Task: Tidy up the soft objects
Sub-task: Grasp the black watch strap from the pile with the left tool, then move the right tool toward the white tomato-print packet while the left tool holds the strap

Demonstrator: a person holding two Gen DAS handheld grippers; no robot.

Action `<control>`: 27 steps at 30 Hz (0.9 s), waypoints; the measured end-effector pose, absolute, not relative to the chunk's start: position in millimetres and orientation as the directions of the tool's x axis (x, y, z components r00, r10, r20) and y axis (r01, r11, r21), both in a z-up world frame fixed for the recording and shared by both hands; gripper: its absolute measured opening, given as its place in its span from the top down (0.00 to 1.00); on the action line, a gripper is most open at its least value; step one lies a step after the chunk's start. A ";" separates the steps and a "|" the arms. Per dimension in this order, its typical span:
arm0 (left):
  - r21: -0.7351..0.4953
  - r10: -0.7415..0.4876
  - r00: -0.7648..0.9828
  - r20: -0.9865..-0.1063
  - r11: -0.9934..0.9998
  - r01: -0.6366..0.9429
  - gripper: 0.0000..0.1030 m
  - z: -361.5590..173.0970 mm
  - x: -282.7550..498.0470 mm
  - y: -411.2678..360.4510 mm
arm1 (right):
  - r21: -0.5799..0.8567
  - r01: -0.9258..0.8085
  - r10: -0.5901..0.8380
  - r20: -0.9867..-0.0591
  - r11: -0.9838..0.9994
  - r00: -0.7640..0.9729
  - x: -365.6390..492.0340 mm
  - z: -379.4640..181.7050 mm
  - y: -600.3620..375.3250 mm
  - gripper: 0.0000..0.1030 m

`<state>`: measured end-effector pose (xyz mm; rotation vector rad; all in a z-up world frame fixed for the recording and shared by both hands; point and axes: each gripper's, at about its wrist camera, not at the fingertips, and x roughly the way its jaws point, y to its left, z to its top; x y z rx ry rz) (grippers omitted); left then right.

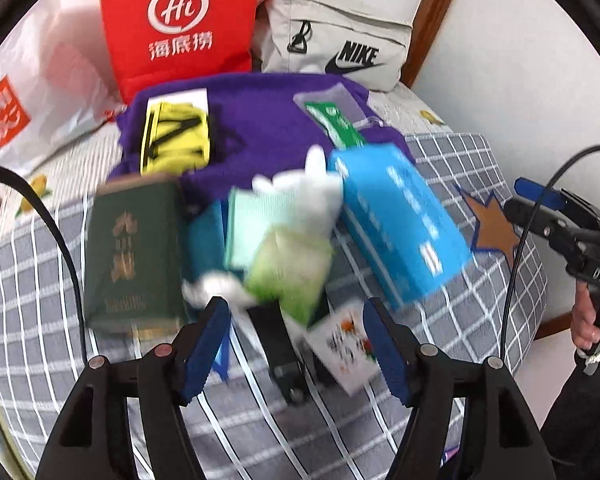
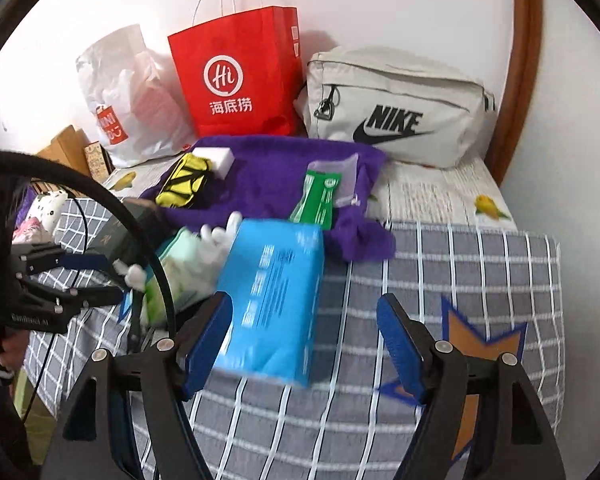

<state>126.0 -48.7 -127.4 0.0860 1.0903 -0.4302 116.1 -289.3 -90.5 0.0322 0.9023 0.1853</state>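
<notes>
Blur smears white plush toy point(image 1: 300, 196) | left gripper point(image 1: 296, 316), right gripper point(image 2: 304, 320) both spread, empty

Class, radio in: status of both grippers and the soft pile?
Left gripper open, empty. Right gripper open, empty. Blue soft tissue pack lies untouched ahead of right gripper. Dark green box crowds the pile.

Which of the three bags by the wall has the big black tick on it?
The grey Nike bag, farthest right. The red paper bag has a white circle logo, and the white plastic bag has a small red square.
</notes>
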 end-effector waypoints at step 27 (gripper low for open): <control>-0.180 -0.263 0.411 -0.873 0.956 0.231 0.76 -170.2 105.9 -25.7 | 0.197 -0.118 0.230 -0.816 0.973 0.530 80.5 -123.6 -285.8 0.27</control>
